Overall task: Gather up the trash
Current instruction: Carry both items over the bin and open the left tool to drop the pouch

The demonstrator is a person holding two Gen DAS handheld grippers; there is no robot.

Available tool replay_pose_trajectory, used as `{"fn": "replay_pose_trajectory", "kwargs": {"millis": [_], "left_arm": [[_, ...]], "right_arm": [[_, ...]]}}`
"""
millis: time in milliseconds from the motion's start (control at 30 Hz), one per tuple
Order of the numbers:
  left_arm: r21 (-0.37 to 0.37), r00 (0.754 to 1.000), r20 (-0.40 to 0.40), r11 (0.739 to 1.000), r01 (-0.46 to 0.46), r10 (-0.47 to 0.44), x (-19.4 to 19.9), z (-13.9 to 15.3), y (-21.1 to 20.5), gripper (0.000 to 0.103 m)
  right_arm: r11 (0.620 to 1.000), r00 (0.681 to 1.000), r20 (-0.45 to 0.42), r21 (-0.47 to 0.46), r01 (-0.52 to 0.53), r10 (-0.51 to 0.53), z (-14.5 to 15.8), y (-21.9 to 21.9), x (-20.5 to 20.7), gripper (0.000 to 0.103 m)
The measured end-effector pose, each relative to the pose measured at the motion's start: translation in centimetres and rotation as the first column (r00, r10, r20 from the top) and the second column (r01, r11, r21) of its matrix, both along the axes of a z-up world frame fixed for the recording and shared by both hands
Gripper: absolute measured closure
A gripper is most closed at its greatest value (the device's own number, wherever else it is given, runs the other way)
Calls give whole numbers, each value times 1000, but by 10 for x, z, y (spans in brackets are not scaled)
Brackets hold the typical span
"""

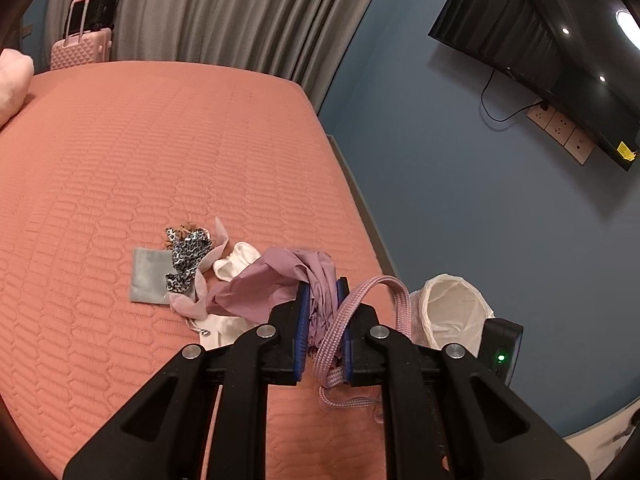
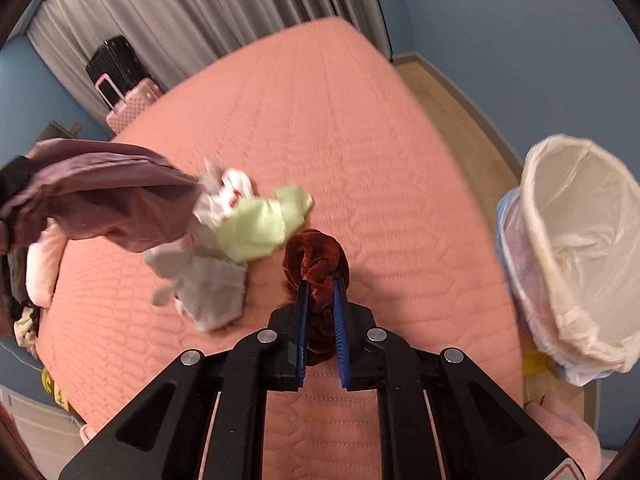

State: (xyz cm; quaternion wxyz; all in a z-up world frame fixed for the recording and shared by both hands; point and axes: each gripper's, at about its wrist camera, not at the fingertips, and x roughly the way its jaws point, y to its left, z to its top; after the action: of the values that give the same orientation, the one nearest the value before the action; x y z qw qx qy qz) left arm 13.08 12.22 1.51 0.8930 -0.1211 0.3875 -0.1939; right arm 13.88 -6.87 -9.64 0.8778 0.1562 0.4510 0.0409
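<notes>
Blue-padded fingers (image 2: 303, 308) pinching dark red scrunchie (image 2: 316, 256) over bed (image 2: 360, 128).

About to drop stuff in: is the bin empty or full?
Looks empty: the bin shows only its bare white liner; the very bottom is hidden.

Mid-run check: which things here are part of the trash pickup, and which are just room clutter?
Job:
- mauve cloth, in left gripper
- dark red scrunchie, in right gripper
- lined bin
- green cloth
- leopard-print scrap
- grey pouch

Lying about:
- pink suitcase
- wall TV
- curtains
</notes>
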Motion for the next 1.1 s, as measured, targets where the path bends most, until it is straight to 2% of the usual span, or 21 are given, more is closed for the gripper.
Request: {"fn": "replay_pose_trajectory", "kwargs": {"millis": [300, 567, 767, 1100], "left_arm": [[-20, 992, 79, 995, 96, -94, -10, 36, -54, 90], [-25, 967, 145, 976, 214, -209, -26, 64, -111, 90], [-15, 941, 173, 954, 298, -291, -33, 77, -155, 89], [17, 896, 186, 914, 406, -402, -43, 84, -219, 88]], "right_arm": [[997, 981, 177, 18, 71, -73, 86, -48, -37, 92], [986, 947, 277, 4, 167, -162, 137, -109, -80, 92], [970, 921, 320, -13, 241, -225, 155, -146, -104, 92], [943, 885, 352, -23, 333, -304, 164, -193, -127, 92]]}}
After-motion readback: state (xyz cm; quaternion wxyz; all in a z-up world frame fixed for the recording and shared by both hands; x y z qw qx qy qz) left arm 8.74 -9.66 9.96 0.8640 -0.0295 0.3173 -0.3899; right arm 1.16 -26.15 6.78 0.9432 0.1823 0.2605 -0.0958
